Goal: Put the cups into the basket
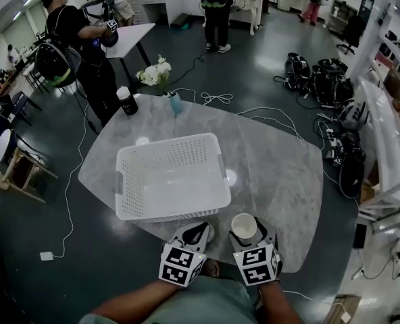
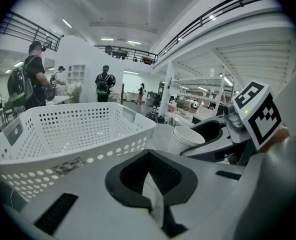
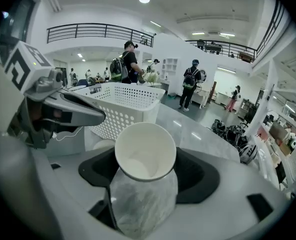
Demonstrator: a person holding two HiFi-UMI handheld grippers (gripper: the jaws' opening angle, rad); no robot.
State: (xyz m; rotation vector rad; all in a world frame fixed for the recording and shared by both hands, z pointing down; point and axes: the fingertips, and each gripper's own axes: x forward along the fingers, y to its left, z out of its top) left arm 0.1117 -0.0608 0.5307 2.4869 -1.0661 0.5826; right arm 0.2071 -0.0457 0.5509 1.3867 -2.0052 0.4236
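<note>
A plain white paper cup [image 1: 244, 227], open mouth upward and empty, is clamped in the right gripper [image 1: 246, 236] over the near edge of the table [image 1: 274, 181], just near-right of the white perforated plastic basket [image 1: 173, 205], upright and empty mid-table.

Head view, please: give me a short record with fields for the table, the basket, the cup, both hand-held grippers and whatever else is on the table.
table: grey marble-look top
basket: white perforated plastic basket, mid-table, empty
cup: white paper cup, empty, outside the basket, near the table's front edge
right hand-held gripper: closed on the paper cup
left hand-held gripper: jaws together, no cup between them
far edge: black bottle with white cap, teal bottle, white flowers
status: no cup in the basket yet
</note>
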